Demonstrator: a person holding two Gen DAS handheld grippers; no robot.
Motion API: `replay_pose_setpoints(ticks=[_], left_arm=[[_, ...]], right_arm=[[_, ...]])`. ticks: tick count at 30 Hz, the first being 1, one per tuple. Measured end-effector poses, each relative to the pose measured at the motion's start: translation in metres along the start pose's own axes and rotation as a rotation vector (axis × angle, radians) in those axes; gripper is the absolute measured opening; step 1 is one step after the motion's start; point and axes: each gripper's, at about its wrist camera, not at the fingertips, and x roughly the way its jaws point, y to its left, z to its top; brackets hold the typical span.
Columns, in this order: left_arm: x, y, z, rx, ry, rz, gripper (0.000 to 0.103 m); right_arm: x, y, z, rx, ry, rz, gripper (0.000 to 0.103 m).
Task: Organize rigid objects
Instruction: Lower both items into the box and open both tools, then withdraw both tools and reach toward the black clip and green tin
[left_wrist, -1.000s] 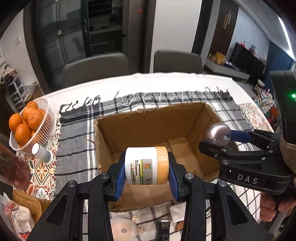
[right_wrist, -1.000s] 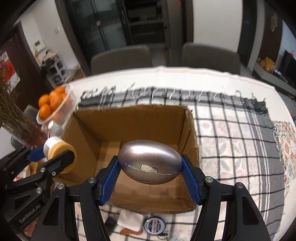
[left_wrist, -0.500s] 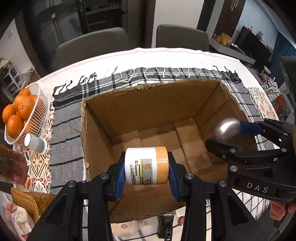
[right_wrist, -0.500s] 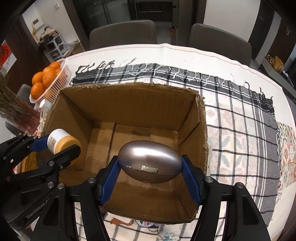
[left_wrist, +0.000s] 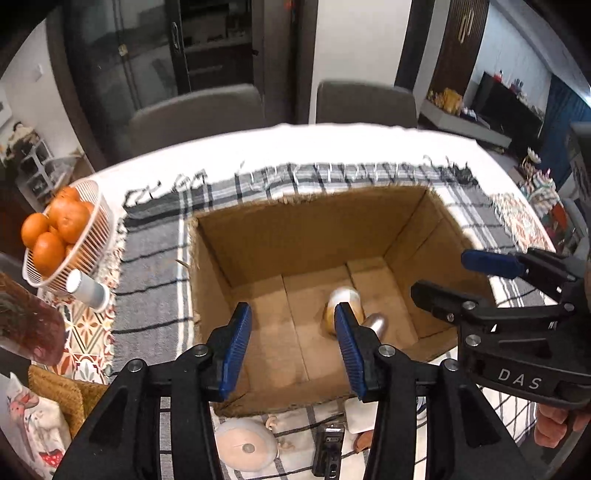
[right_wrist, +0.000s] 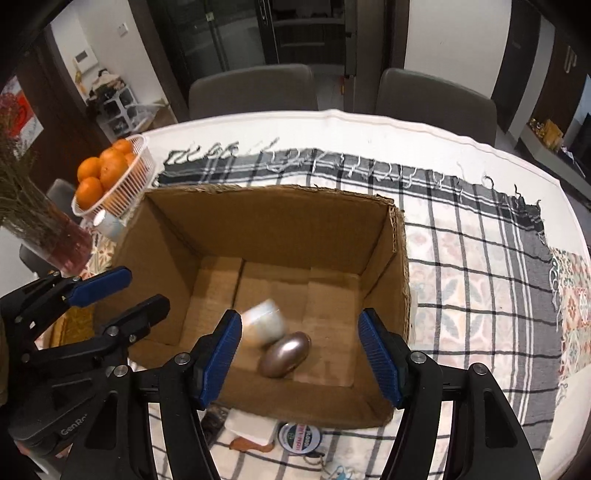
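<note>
An open cardboard box (left_wrist: 306, 229) (right_wrist: 266, 210) stands on the checked cloth. Inside on its floor lie a white jar with a tan lid (left_wrist: 341, 300) (right_wrist: 264, 325), blurred, and a silver egg-shaped case (left_wrist: 376, 324) (right_wrist: 284, 353) beside it. My left gripper (left_wrist: 293, 347) is open and empty above the box's near side; it also shows in the right wrist view (right_wrist: 122, 291). My right gripper (right_wrist: 299, 354) is open and empty above the box; it also shows in the left wrist view (left_wrist: 458, 273).
A white basket of oranges (left_wrist: 62, 236) (right_wrist: 110, 177) and a small white-capped bottle (left_wrist: 88, 288) stand left of the box. A vase of dried flowers (right_wrist: 40, 225) is at far left. Small items (left_wrist: 247, 446) (right_wrist: 299, 435) lie on the cloth in front of the box.
Both grippers opened. The jar and the silver case dropped from the jaws to the box floor; the jar is still blurred with motion.
</note>
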Motion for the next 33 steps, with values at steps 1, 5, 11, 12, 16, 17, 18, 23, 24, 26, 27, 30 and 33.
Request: replay_pose_setpoints(ticks=[1, 5, 11, 12, 16, 17, 18, 23, 24, 26, 27, 30, 33], left_arm=[[-0.005, 0.0, -0.002, 0.002, -0.019, 0.004, 0.046], [-0.026, -0.002, -0.011, -0.005, -0.074, 0.001, 0.05], [-0.045, -0.007, -0.031, -0.01, -0.126, 0.018, 0.061], [-0.047, -0.009, -0.035, -0.01, -0.129, 0.015, 0.063], [-0.055, -0.013, -0.047, 0.005, -0.142, 0.031, 0.071], [-0.057, -0.014, -0.051, 0.012, -0.148, 0.04, 0.073], [-0.058, -0.016, -0.053, 0.016, -0.148, 0.046, 0.074], [-0.063, -0.02, -0.067, 0.037, -0.143, 0.071, 0.075], [-0.064, -0.021, -0.07, 0.04, -0.141, 0.073, 0.075], [-0.064, -0.022, -0.075, 0.05, -0.133, 0.077, 0.075], [-0.064, -0.023, -0.077, 0.054, -0.128, 0.077, 0.075], [-0.063, -0.026, -0.085, 0.068, -0.114, 0.076, 0.075], [-0.061, -0.029, -0.093, 0.087, -0.104, 0.073, 0.075]], right_arm=[[-0.005, 0.001, -0.002, 0.001, -0.015, 0.001, 0.067], [-0.022, 0.006, -0.012, -0.002, -0.068, -0.012, 0.067], [-0.046, 0.012, -0.033, -0.013, -0.112, -0.004, 0.067], [-0.049, 0.013, -0.037, -0.016, -0.117, -0.008, 0.067], [-0.056, 0.014, -0.048, -0.031, -0.122, -0.021, 0.067], [-0.057, 0.014, -0.051, -0.034, -0.119, -0.025, 0.067], [-0.058, 0.014, -0.054, -0.034, -0.115, -0.026, 0.068], [-0.057, 0.01, -0.066, -0.031, -0.09, -0.021, 0.068], [-0.056, 0.01, -0.069, -0.035, -0.086, -0.018, 0.068], [-0.055, 0.011, -0.074, -0.042, -0.08, -0.016, 0.068], [-0.054, 0.011, -0.077, -0.047, -0.075, -0.018, 0.068], [-0.052, 0.009, -0.084, -0.049, -0.064, -0.011, 0.068], [-0.049, 0.01, -0.091, -0.072, -0.053, -0.016, 0.068]])
